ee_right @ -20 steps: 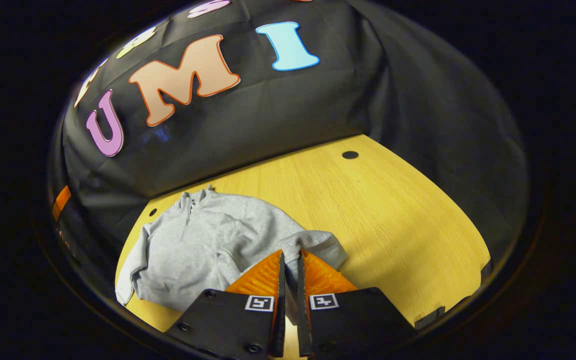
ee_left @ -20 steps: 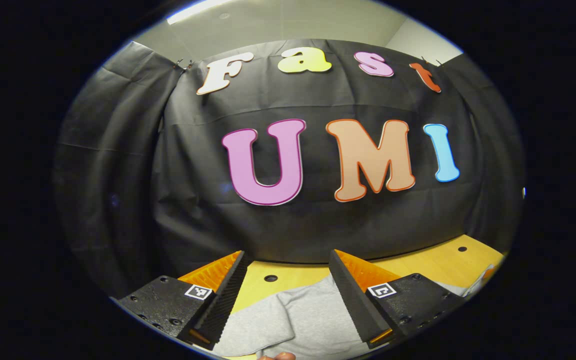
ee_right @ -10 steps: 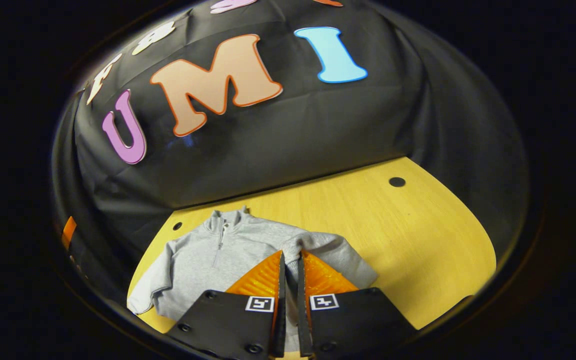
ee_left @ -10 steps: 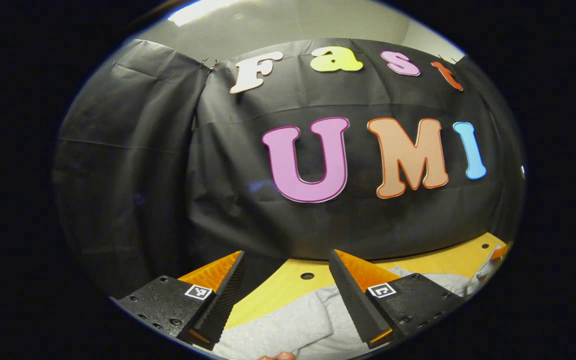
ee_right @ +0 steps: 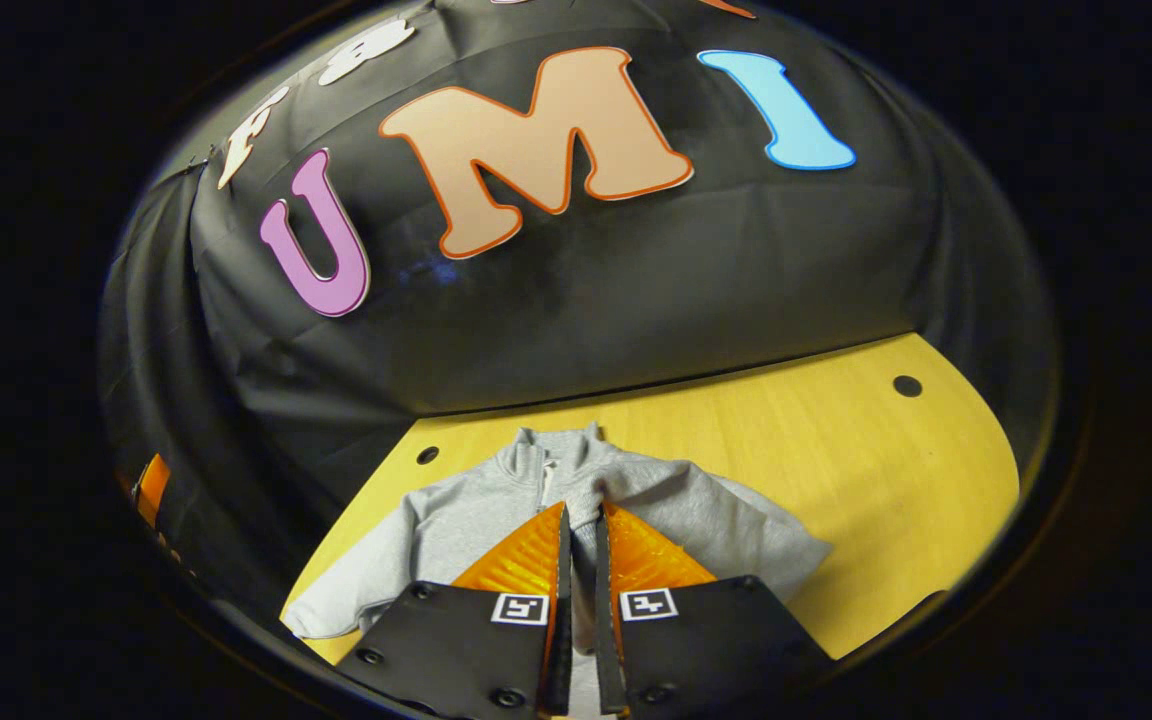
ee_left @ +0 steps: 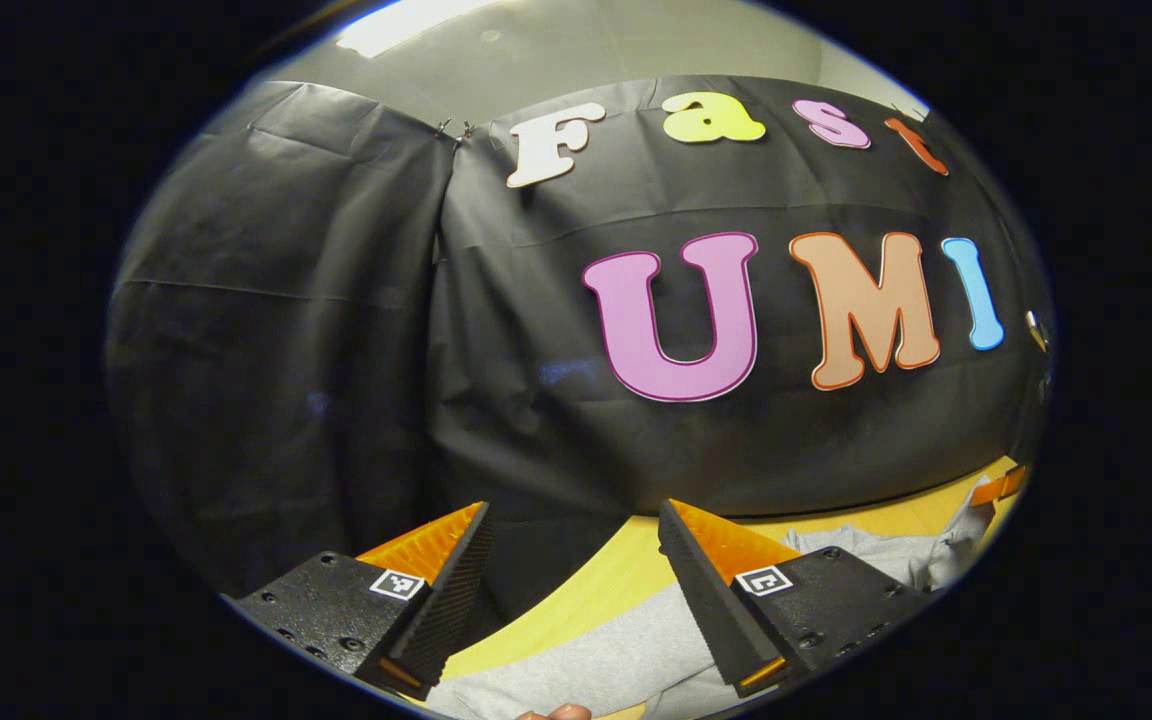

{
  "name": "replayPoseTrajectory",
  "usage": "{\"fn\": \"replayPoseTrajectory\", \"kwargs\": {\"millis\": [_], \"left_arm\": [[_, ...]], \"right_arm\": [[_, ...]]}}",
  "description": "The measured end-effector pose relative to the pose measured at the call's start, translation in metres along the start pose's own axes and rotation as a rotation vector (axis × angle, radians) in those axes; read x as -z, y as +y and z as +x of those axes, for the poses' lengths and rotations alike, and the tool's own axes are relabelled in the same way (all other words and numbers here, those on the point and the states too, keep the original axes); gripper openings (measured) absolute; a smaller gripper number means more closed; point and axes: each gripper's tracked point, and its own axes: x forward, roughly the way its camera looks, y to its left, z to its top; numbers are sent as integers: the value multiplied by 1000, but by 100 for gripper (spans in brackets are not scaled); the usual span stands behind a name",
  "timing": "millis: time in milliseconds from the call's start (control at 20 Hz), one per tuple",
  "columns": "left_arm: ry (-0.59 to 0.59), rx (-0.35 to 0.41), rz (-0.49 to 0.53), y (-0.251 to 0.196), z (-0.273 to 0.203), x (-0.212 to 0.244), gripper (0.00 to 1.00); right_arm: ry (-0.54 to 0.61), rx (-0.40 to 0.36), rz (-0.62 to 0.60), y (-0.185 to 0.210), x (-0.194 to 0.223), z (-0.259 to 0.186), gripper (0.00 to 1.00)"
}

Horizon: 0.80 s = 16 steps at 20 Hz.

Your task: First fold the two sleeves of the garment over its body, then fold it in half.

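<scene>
Left gripper [ee_left: 571, 520]: its jaws stand spread wide with nothing between them; it hangs above the near left part of the garment and points toward the booth's cloth wall.
Grey sweatshirt [ee_right: 456, 515]: a quarter-zip top lying on its back on the wooden table [ee_right: 836, 450], collar [ee_right: 551, 450] toward the wall, well left of the table's middle in the right gripper view. In the left gripper view its grey cloth [ee_left: 606, 655] shows below the fingers.
Left sleeve [ee_right: 336, 610]: lies out to the side, off the body, not yet folded.
Right gripper [ee_right: 577, 520]: its jaws are pressed almost together over a fold of grey fabric, and cloth shows in the narrow gap between them; it looks to be pinching the right sleeve.
Right sleeve [ee_right: 726, 520]: drawn in over the chest, with its fabric bunched up to the fingertips just below the collar.
Step in hand: the first sleeve fold, right side, judged close to its end.
Next move: lay the sleeve flat across the body and let the jaws part without dragging the cloth back; then the spread left gripper needs to drop onto the left cuff, pinch it and carry it across.
Risk: the sleeve may spring back or wrinkle if released too high.
</scene>
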Motion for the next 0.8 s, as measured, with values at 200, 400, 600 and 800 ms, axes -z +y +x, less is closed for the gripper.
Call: {"fn": "replayPoseTrajectory", "kwargs": {"millis": [200, 400, 600, 800], "left_arm": [[9, -37, 3, 27, 0, 3, 96], [20, -86, 10, 57, 1, 9, 99], [36, -130, 1, 88, 0, 21, 96], [56, -167, -8, 112, -2, 32, 96]], "right_arm": [[7, -67, -42, 48, 3, 22, 12], [36, -126, -66, 94, 15, 44, 12], [76, -168, -95, 134, 34, 65, 11], [155, -205, -118, 167, 68, 86, 12]]}}
